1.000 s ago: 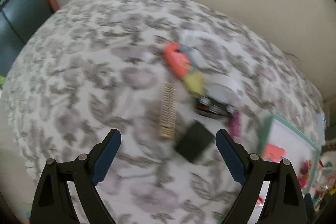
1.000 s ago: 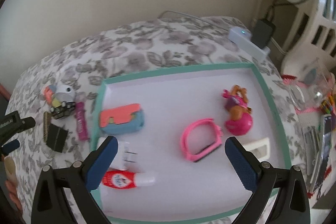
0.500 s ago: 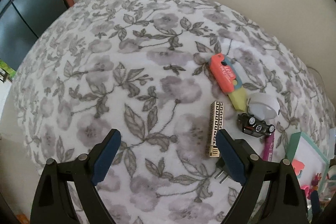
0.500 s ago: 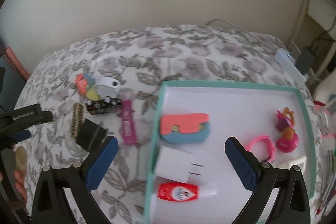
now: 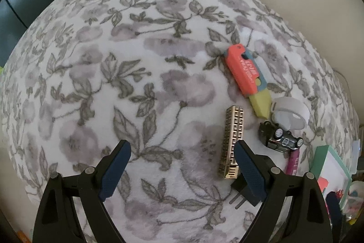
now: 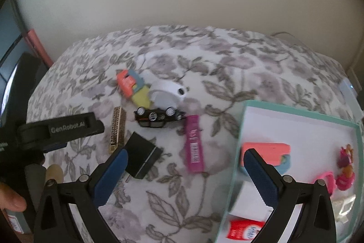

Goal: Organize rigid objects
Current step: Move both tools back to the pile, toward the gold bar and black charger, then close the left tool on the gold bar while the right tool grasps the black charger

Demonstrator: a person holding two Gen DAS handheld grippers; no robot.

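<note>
Wide bare blanket [image 5: 91, 88] is seen left of 6 loose items; 1 tray [image 6: 300, 111] at right edge. Both grippers [image 5: 182, 172] [image 6: 184, 174] are held open, empty.

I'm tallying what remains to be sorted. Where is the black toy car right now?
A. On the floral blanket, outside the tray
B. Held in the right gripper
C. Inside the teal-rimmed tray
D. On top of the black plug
A: the black toy car lies on the floral blanket, left of the teal-rimmed tray.

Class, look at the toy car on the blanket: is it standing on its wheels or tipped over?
Tipped over: the toy car shows its wheels and underside to the camera.
</note>
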